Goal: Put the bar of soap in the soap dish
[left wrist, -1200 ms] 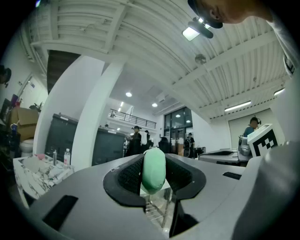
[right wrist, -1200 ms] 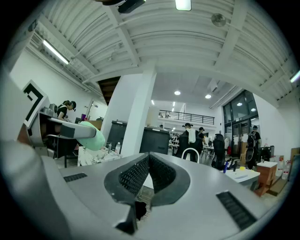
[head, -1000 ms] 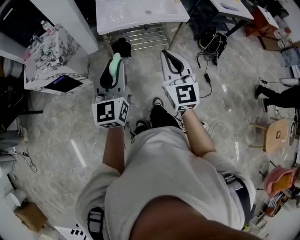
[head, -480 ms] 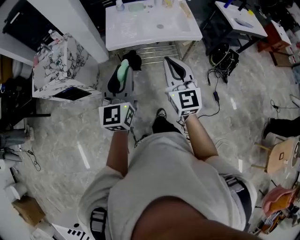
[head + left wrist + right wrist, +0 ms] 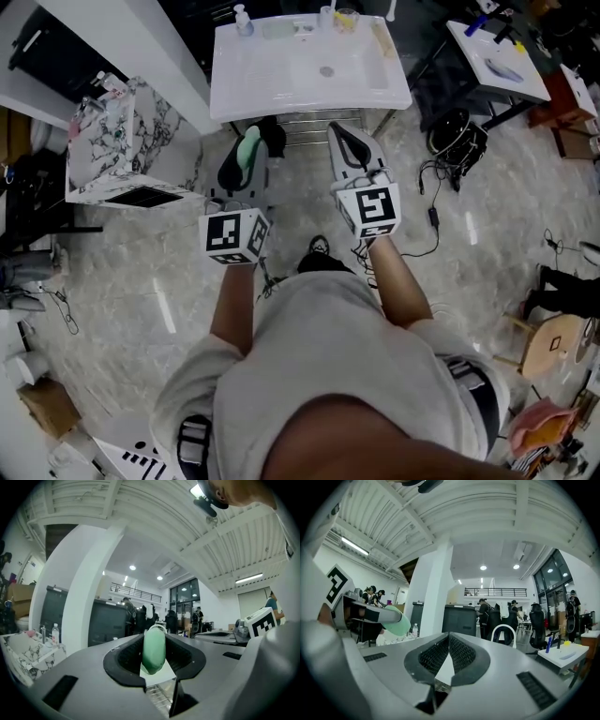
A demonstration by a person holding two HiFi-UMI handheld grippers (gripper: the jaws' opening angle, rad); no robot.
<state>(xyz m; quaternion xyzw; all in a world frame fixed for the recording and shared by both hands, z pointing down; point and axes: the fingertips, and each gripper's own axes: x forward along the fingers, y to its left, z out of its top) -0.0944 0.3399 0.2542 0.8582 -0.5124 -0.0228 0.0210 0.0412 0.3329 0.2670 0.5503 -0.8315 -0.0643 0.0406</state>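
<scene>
A pale green bar of soap [image 5: 248,147] stands on edge between the jaws of my left gripper [image 5: 246,156], which is shut on it. In the left gripper view the soap [image 5: 153,651] fills the gap of that gripper [image 5: 153,641]. To its right, my right gripper [image 5: 349,141] is shut with nothing in it, and its pads meet in the right gripper view [image 5: 449,641]. Both grippers point level at a white washbasin [image 5: 309,70] just ahead. A small pale dish [image 5: 278,30] that looks like the soap dish sits on the basin's back ledge.
A pump bottle [image 5: 243,19] and a cup [image 5: 345,19] stand on the basin's back ledge. A metal rack [image 5: 314,129] sits under the basin. A marble-patterned box [image 5: 117,141] is at the left, a white table [image 5: 497,61] at the right, cables [image 5: 433,217] on the floor.
Both grippers have moved forward toward the washbasin, which now shows in full. The soap stays in the left gripper and the right gripper stays shut.
</scene>
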